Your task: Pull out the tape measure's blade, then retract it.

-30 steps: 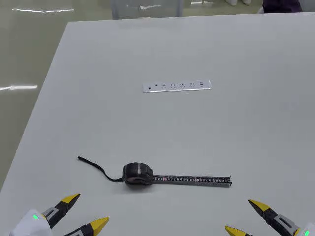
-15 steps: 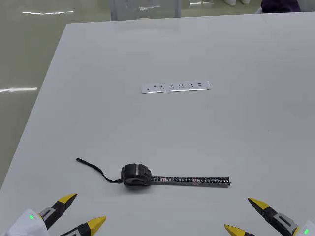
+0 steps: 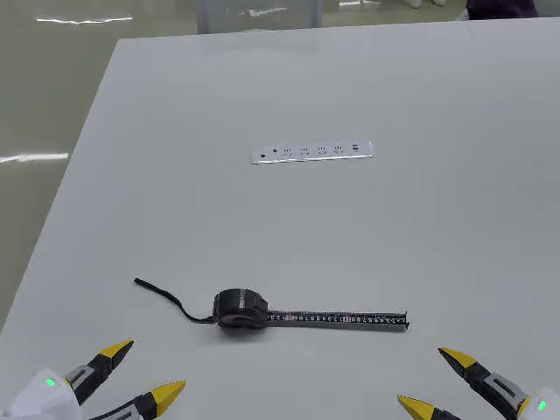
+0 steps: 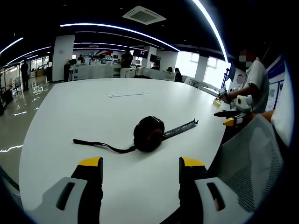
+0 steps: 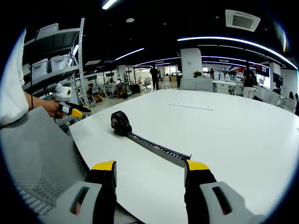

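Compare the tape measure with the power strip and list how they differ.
The black round-cased tape measure is dark and bulky; the white flat power strip is pale and thin. The tape measure lies near the person; the power strip lies farther back. The tape measure has its blade pulled out and a strap trailing; the power strip is one plain bar. Both lie flat on the white table, untouched.

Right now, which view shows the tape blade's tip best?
Right gripper view: the blade tip lies close, just ahead of the fingers. Head view shows it small; left gripper view shows it far, beyond the case.
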Motion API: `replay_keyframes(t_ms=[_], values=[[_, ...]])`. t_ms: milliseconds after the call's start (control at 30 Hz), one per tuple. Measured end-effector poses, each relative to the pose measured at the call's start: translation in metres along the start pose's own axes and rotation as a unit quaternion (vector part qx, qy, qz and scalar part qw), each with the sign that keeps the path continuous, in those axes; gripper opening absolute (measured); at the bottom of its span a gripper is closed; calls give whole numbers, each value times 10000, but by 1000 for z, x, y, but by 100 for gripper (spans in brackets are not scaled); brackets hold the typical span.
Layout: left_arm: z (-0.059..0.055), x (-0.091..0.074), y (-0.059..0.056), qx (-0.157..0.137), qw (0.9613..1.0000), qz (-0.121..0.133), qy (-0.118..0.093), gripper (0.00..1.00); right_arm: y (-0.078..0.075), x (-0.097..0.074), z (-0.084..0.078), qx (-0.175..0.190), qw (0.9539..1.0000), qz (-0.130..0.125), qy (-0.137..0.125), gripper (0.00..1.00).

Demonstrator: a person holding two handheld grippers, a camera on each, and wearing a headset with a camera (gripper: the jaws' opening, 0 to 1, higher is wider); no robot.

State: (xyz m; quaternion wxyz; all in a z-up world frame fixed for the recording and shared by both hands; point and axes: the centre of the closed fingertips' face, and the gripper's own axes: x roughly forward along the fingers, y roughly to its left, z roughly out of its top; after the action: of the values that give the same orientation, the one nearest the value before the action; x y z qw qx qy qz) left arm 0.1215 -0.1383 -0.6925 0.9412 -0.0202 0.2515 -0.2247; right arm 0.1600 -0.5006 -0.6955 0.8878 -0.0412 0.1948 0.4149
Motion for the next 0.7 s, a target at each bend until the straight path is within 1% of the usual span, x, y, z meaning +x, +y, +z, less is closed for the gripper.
replay_keyframes(t_ms=[200,400,567,700], values=[[3,-1,0,-25,10000,-10,-6,64,2,2,1,-10,10000,47,-4,58],[5,3,-1,-1,10000,-51,29,65,3,5,2,-9,10000,74,-21,58],[10,9,-6,102,9998,-139,92,65,3,6,3,-18,9999,119,-23,58],[16,15,-8,111,9997,-203,98,66,2,8,4,-18,9999,124,-42,58]])
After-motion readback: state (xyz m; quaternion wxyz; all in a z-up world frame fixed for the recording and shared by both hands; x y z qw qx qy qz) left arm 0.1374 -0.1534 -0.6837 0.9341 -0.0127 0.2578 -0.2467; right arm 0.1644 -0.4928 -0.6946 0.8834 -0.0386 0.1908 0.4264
